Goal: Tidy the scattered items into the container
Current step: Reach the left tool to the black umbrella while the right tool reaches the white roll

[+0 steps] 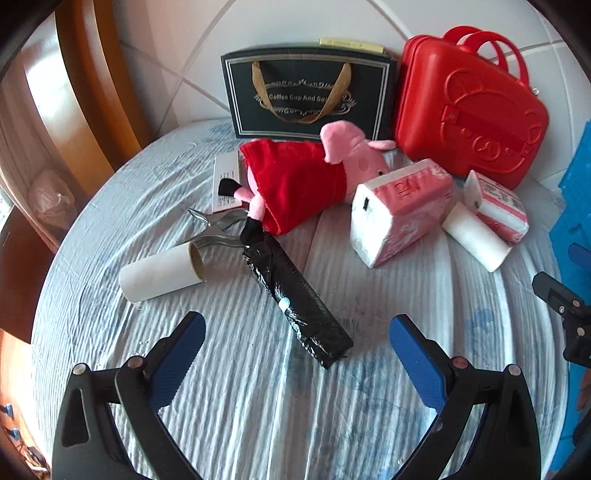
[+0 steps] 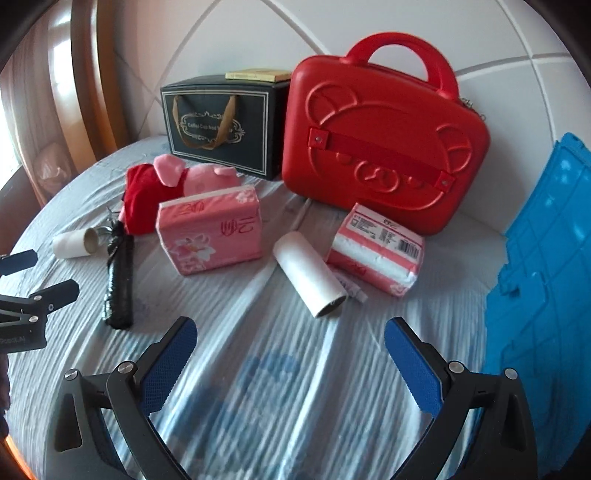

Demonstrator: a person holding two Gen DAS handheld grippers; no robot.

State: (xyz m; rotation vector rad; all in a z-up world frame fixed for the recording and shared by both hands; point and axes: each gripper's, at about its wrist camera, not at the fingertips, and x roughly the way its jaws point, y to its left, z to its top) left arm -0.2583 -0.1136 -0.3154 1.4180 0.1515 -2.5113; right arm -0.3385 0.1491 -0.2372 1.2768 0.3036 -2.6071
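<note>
My left gripper (image 1: 297, 326) is open above the bed, just short of a black folded umbrella (image 1: 295, 299). Beyond the umbrella lie a white cardboard tube (image 1: 160, 273), metal tongs (image 1: 218, 229), a pink pig plush in a red dress (image 1: 306, 177) and a pink tissue pack (image 1: 400, 210). My right gripper (image 2: 290, 334) is open too, with a second white tube (image 2: 310, 275) just ahead. A larger tissue pack (image 2: 212, 232) and a smaller one (image 2: 376, 249) flank that tube. A blue plastic crate (image 2: 546, 280) stands at the right.
A red bear-embossed case (image 2: 384, 147) and a black gift bag (image 2: 221, 122) lean on the white padded headboard (image 2: 369, 22). The bed sheet (image 2: 258, 387) is striped light blue. A wooden bed frame (image 1: 92, 92) curves along the left.
</note>
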